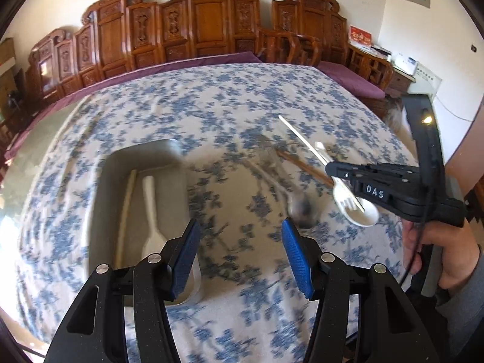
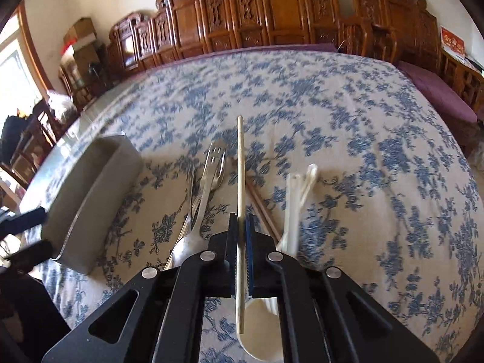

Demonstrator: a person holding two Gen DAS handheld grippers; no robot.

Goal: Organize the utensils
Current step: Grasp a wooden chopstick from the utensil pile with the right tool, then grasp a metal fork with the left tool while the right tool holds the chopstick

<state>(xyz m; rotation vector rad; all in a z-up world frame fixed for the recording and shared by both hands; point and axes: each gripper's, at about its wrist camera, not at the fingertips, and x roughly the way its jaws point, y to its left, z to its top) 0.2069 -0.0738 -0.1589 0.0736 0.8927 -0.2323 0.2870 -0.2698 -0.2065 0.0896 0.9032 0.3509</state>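
Observation:
My right gripper (image 2: 241,216) is shut on a pale chopstick (image 2: 240,157), which runs straight out between the pads and is lifted off the cloth. The left wrist view shows that gripper (image 1: 329,169) at the right with the chopstick (image 1: 298,134) slanting up-left. Below it lie a metal fork (image 2: 208,181), a metal spoon (image 2: 187,251), a brown chopstick (image 2: 260,205), a white plastic fork (image 1: 345,193) and a white spoon (image 1: 363,211). The grey tray (image 1: 142,148) holds another pale chopstick (image 1: 127,211) and a white spoon (image 1: 150,208). My left gripper (image 1: 240,224) hovers open and holds nothing, just right of the tray.
A blue-flowered cloth (image 2: 363,121) covers the table. Carved wooden benches (image 1: 211,21) with purple cushions (image 1: 348,75) line the far side. A person's hand (image 1: 423,242) holds the right gripper's handle. The tray (image 2: 99,187) stands left of the utensil pile.

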